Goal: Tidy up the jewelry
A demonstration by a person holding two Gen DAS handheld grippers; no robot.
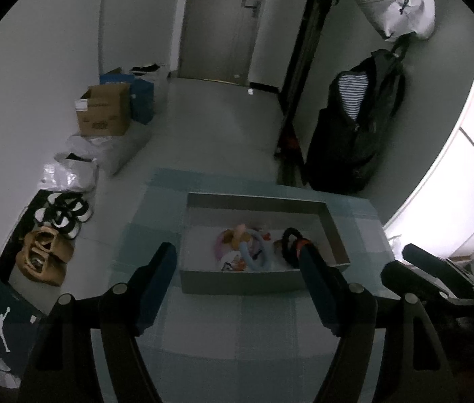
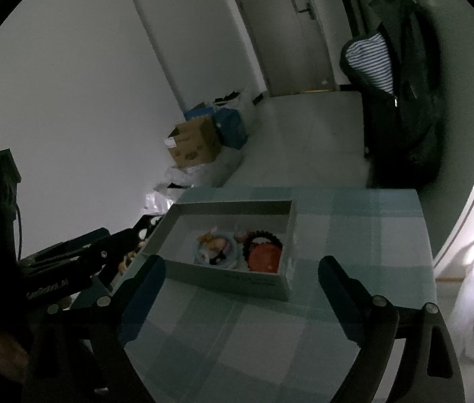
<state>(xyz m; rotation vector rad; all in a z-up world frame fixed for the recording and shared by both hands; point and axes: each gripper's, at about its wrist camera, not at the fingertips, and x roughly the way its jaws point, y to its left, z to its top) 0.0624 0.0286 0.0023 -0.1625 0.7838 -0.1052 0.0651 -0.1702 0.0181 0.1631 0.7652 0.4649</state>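
Note:
A shallow grey box (image 1: 257, 198) (image 2: 223, 277) sits on a table with a blue checked cloth (image 1: 237, 329) (image 2: 354, 235). Inside lies a heap of colourful jewelry (image 1: 237, 247) (image 2: 215, 247), a black bead bracelet (image 1: 285, 236) (image 2: 264, 235) and an orange piece (image 2: 264, 257). My left gripper (image 1: 237, 248) (image 2: 126, 233) is open above the box's near wall, and nothing is held between its fingers. My right gripper (image 2: 241, 259) (image 1: 400, 258) hovers open over the cloth just short of the box, also holding nothing. The left gripper's right finger hides part of the orange piece.
On the floor to the left are shoes (image 1: 43, 257), a dark shoebox (image 1: 5, 322), plastic bags (image 1: 75, 168) and a cardboard box (image 1: 104, 110). A dark jacket (image 1: 358, 124) hangs at the right, past the table's far edge. A door (image 1: 220, 23) stands at the back.

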